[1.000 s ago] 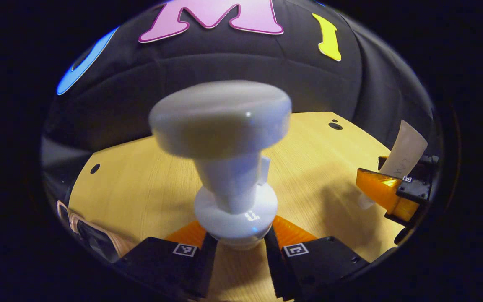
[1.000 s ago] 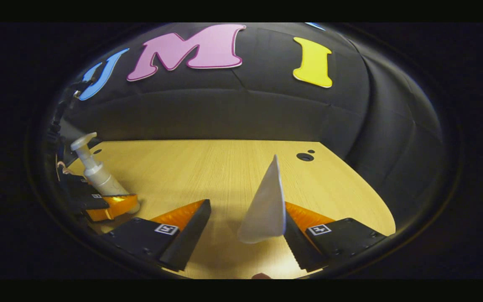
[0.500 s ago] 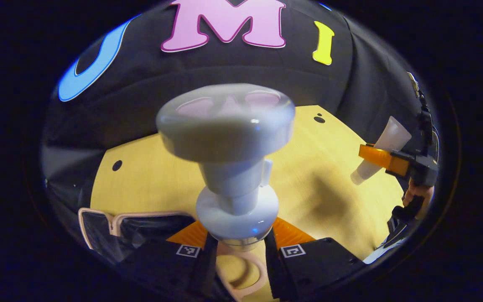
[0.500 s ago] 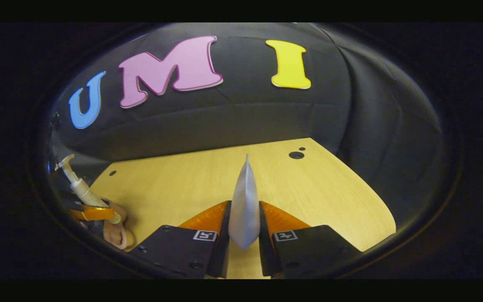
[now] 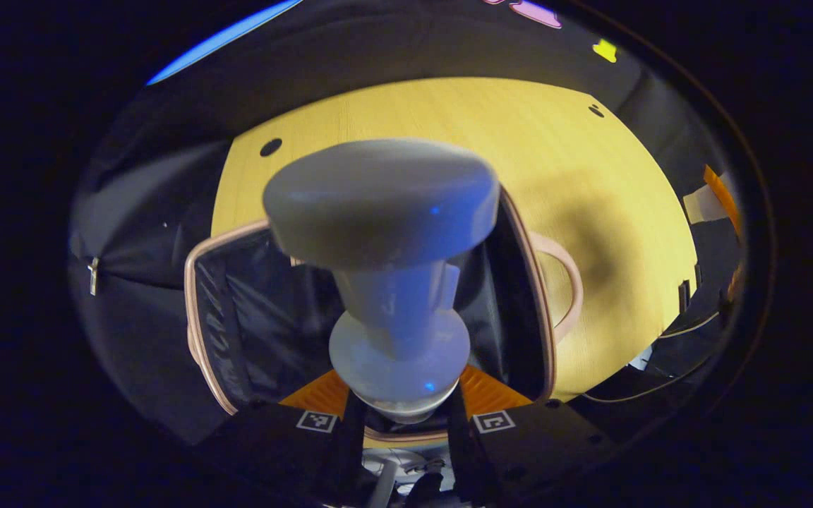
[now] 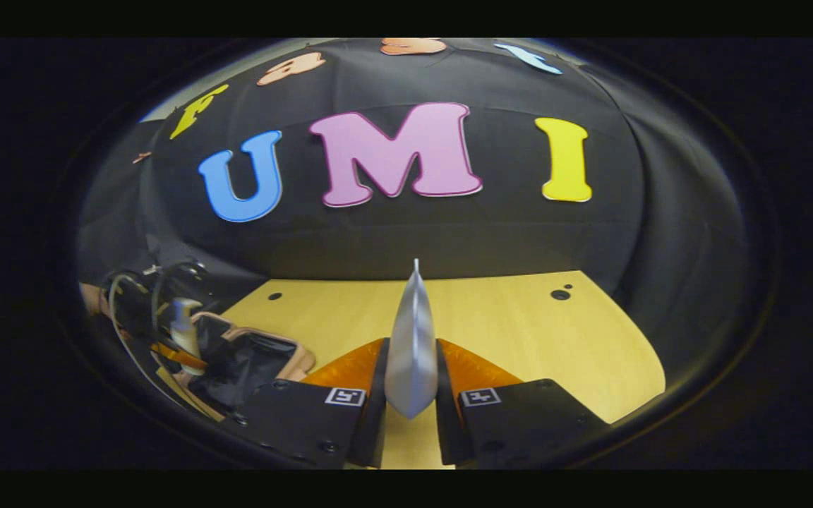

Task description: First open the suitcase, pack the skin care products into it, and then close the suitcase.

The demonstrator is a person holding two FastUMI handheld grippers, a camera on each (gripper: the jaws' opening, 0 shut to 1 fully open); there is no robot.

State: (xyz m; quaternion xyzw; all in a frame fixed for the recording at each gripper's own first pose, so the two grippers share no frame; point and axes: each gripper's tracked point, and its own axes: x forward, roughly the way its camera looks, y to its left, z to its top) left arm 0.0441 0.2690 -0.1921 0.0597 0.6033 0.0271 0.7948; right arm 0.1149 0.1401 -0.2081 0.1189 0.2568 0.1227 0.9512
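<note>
Left gripper view: left gripper sits at 6 o'clock, fingers closed in tight on the collar of a white pump bottle, both pads pressing its sides. Bottle stands straight up the middle of the view, wide pump head toward 12. Under and behind it lies the open suitcase, pinkish rim, dark lining, taking up 7 to 4 o'clock; its handle loops out at 3. Bottle hangs above the suitcase's open interior; whether it touches the lining can't be told. Wooden table runs from 10 to 3. At 3 o'clock, far edge, a bit of the right gripper w/ a pale tube in it.

Right gripper view: right gripper at 6 o'clock, fingers nearly together, clamped on a flat white tube seen edge-on, crimped end pointing to 12, held above the table. Out at 8 o'clock the left gripper w/ the pump bottle, pump head up, over the open suitcase's dark inside. Cables loop just above at 9. Booth wall covers 10 to 2.
</note>
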